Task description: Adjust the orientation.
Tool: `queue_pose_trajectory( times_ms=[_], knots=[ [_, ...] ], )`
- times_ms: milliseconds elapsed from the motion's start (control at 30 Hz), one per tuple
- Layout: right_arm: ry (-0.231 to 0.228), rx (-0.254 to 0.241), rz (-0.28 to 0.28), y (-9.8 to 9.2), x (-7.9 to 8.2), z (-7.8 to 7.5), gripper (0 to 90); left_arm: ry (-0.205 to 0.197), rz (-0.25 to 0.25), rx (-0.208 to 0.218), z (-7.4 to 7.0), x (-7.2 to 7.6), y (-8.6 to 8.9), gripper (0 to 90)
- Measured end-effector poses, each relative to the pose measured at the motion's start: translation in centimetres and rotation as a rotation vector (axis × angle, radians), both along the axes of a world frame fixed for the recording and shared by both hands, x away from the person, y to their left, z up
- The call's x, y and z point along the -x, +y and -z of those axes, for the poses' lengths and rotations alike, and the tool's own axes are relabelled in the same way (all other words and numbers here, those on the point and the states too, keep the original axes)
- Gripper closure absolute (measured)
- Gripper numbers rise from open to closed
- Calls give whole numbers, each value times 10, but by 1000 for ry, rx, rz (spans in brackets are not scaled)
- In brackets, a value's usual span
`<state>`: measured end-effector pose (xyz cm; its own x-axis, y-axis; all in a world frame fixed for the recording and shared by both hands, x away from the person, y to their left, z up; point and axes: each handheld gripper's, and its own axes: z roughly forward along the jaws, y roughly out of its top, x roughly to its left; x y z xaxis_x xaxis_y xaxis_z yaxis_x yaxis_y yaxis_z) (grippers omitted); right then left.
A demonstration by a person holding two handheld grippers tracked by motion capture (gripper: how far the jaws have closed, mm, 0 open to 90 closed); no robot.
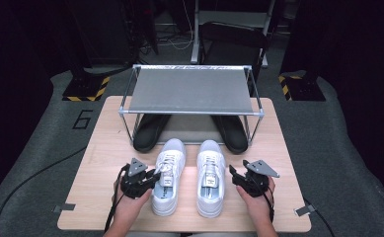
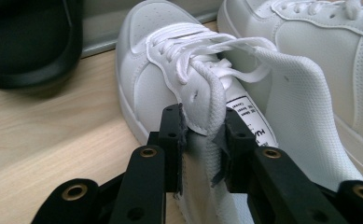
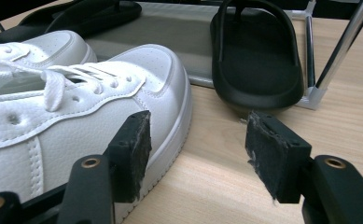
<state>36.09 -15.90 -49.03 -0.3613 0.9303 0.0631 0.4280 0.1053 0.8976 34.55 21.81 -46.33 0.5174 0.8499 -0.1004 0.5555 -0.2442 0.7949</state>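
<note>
A: Left gripper (image 2: 201, 133) fingers (image 2: 172, 135) narrow, clamped on the left sneaker's (image 1: 168, 174) collar edge and a lace (image 2: 215, 116). The sneaker runs straight out from them, toe away, toward the shoe rack (image 1: 191, 90).

B: Right one?

A: Right gripper (image 3: 195, 151) fingers (image 3: 132, 149) spread wide, nothing between them. Right sneaker (image 3: 76, 112) sits just off the inner finger, not touching; long axis parallel to the left sneaker. Black slippers (image 3: 258, 60) beyond, under the rack.

B: So the right has to shift inward to grab.

A: My guess, yes. Both sneakers sit on the tabletop (image 1: 100, 153).

Two white sneakers (image 1: 169, 177) (image 1: 211, 175), two black slides (image 1: 150, 132) (image 1: 233, 133), one metal shoe rack (image 1: 192, 91), two handheld tools (image 1: 147, 178) (image 1: 236, 177).
</note>
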Motion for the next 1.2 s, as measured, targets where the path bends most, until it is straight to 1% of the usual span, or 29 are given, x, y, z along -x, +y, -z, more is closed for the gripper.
queue_pose_trajectory(
  times_ms=[67,100,133,167,200,267,300,333,367,433,467,533,667,700,767,833,867,900,933,967,1000,1033,1100,1133,1167,1200],
  knots=[
    [5,-6,-1,-2,0,0,403,3,-3,-7,-1,-1,1,749],
    [4,-8,0,-2,0,1,403,1,2,-21,-1,-2,2,753],
    [-5,-12,2,-3,0,2,403,1,-4,-24,-2,-3,2,757],
    [-1,-13,2,-3,0,2,403,2,-5,-26,-2,-4,2,760],
    [8,-8,1,-3,0,1,403,-2,-4,-38,-2,-4,3,766],
    [8,-10,2,-3,0,2,403,-8,-8,-53,-3,-5,3,773],
    [9,-7,2,-3,0,2,403,-11,0,-65,-4,-7,5,777],
    [10,-9,5,-3,0,2,403,-14,-8,-59,-4,-7,5,781],
    [12,-10,7,-3,0,2,403,-14,-9,-65,-4,-8,7,786],
    [13,-12,3,-3,0,2,403,-14,-23,-58,-5,-8,9,801],
    [15,-10,4,-3,0,2,403,-12,-23,-56,-5,-9,12,808],
    [16,-11,-1,-3,0,2,403,-12,-30,-37,-6,-12,16,817],
    [18,-14,2,-4,-1,3,403,12,2,-19,-5,-14,22,806],
    [17,-15,-1,-4,-1,3,403,7,2,-12,-4,-14,23,801],
    [22,-18,1,-4,-1,3,403,17,31,-6,-2,-14,26,777],
    [22,-19,6,-3,-1,3,403,9,58,25,1,-14,30,745],
    [26,-16,7,-4,-1,4,403,21,64,31,2,-15,32,727],
    [28,-13,0,-4,-1,4,403,29,66,51,3,-16,34,713],
    [30,-20,5,-4,-1,4,403,39,70,67,4,-16,36,700],
    [30,-18,1,-4,-1,4,403,31,67,68,5,-16,35,691],
    [30,-18,2,-4,-1,4,403,36,68,66,5,-16,35,685],
    [28,-20,3,-4,-1,4,402,26,64,66,7,-16,34,679],
    [28,-21,2,-5,-1,5,401,28,53,78,8,-15,34,675],
    [28,-21,3,-4,-1,5,401,36,54,86,8,-16,36,669],
    [28,-21,2,-5,-1,5,400,43,60,84,9,-17,37,659],
    [28,-22,3,-4,-1,5,400,66,64,83,9,-18,38,649]
  ],
)
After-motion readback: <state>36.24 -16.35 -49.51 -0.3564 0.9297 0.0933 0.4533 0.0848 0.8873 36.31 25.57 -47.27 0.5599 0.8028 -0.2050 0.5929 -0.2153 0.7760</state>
